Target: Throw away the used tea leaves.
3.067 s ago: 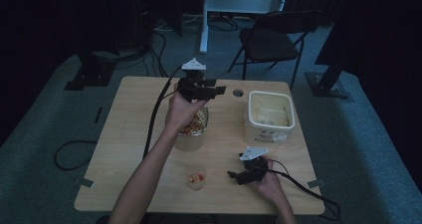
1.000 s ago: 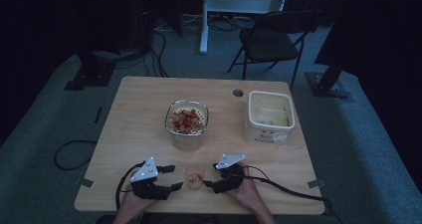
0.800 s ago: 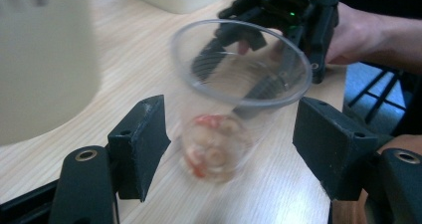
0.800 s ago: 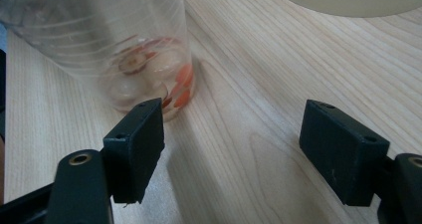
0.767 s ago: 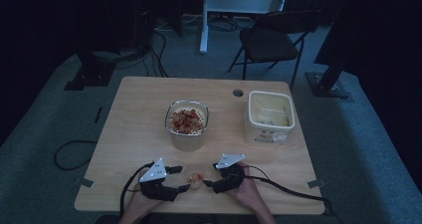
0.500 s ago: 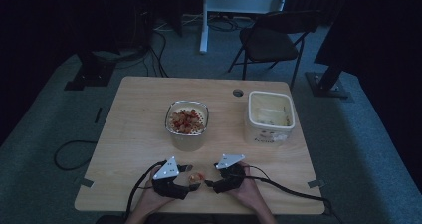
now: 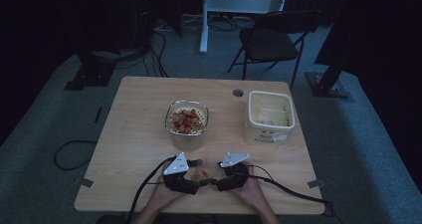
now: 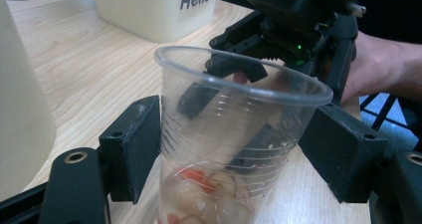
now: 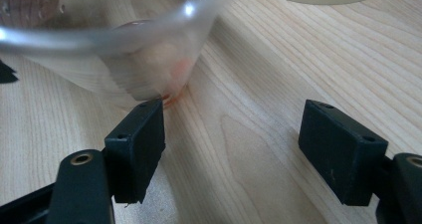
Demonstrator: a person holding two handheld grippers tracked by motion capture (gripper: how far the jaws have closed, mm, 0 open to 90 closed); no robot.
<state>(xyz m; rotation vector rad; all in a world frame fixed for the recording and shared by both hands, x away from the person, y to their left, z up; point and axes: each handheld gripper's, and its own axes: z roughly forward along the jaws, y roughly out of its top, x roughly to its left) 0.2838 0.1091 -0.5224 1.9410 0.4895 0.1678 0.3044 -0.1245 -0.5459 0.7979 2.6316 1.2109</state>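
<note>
A clear plastic cup [image 8: 234, 134] is being straddled by the left gripper [image 8: 234, 154] at the centre of the left gripper view; the jaws are standing apart on either side of the wall, and contact cannot be told. In the high view the cup [image 7: 201, 174] is standing low in the frame, between the left gripper [image 7: 191, 176] and the right gripper [image 7: 224, 176], near the table [image 7: 139, 114] front edge. The right gripper [image 9: 231, 149] is being held spread wide, nothing between its jaws, the cup [image 9: 124, 50] lying upper left of them. Pale and red pieces [image 8: 201, 189] are sitting at the bottom. The cup is being judged light, thin-walled and easily crushed; a gentle hold at mid-wall, below the stiffer rim, is being favoured.
</note>
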